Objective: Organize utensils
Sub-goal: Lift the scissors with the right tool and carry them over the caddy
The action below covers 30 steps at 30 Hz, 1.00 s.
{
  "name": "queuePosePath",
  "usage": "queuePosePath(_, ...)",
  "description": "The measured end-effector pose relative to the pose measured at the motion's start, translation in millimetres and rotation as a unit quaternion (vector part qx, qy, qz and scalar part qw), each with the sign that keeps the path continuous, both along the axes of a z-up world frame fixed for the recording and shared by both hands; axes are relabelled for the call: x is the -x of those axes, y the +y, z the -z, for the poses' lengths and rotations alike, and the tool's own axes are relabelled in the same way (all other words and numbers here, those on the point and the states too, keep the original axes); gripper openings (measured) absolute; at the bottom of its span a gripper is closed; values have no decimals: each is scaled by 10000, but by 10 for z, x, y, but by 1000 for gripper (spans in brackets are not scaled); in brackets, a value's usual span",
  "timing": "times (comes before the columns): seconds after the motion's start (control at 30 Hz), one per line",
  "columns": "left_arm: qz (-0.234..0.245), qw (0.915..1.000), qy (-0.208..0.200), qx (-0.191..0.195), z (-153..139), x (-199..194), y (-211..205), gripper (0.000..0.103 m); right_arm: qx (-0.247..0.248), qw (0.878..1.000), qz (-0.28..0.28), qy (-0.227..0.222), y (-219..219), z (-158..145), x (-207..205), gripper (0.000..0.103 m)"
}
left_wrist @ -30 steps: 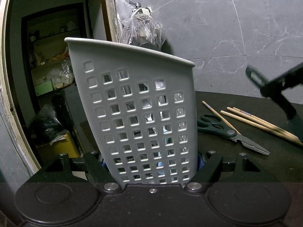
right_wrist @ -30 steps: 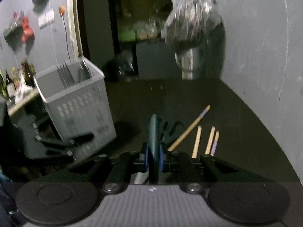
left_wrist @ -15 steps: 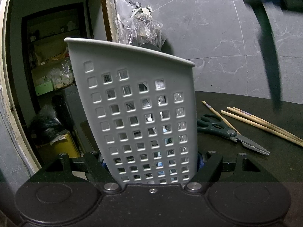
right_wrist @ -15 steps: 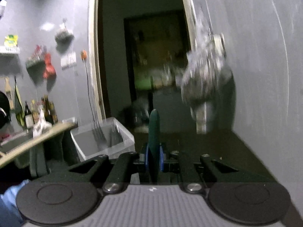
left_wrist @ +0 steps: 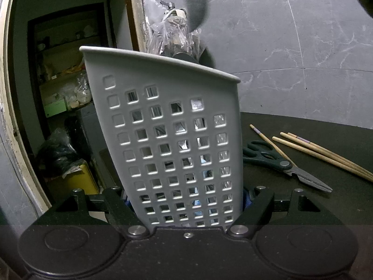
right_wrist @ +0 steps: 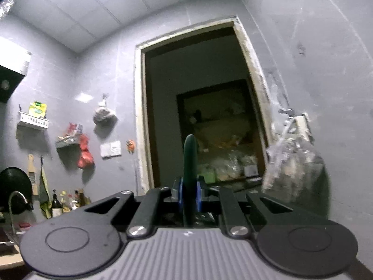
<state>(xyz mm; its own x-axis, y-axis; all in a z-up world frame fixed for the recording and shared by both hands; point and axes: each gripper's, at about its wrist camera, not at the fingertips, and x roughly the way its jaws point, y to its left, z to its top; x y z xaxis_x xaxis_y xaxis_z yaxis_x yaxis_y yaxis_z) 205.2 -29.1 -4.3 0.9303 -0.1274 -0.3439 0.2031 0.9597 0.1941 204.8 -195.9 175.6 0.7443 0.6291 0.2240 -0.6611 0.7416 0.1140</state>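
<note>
The right claw (right_wrist: 189, 194), clamped on a dark green handle (right_wrist: 190, 163), has swung up from the tabletop toward the doorway (right_wrist: 198, 116), while the left claw (left_wrist: 186, 200) stays clamped on the grey basket (left_wrist: 167, 121).

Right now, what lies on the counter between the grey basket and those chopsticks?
In the left wrist view, green-handled scissors lie between the basket and the chopsticks.
</note>
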Motion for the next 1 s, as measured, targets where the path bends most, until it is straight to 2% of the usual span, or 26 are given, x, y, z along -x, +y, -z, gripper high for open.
queuePosePath(0.13,1,10000,1,3,-1,0,0,79,167,9998,-57,-126,260,94,-25,13)
queuePosePath(0.3,12,10000,-4,25,1,13,1,79,445,9990,-70,40,460,302,-75,13)
queuePosePath(0.77,20,10000,5,63,0,12,39,79,1266,9866,344,972,781,676,-333,13)
queuePosePath(1.0,17,10000,11,57,-2,9,35,79,1422,9845,433,930,873,753,-267,14)
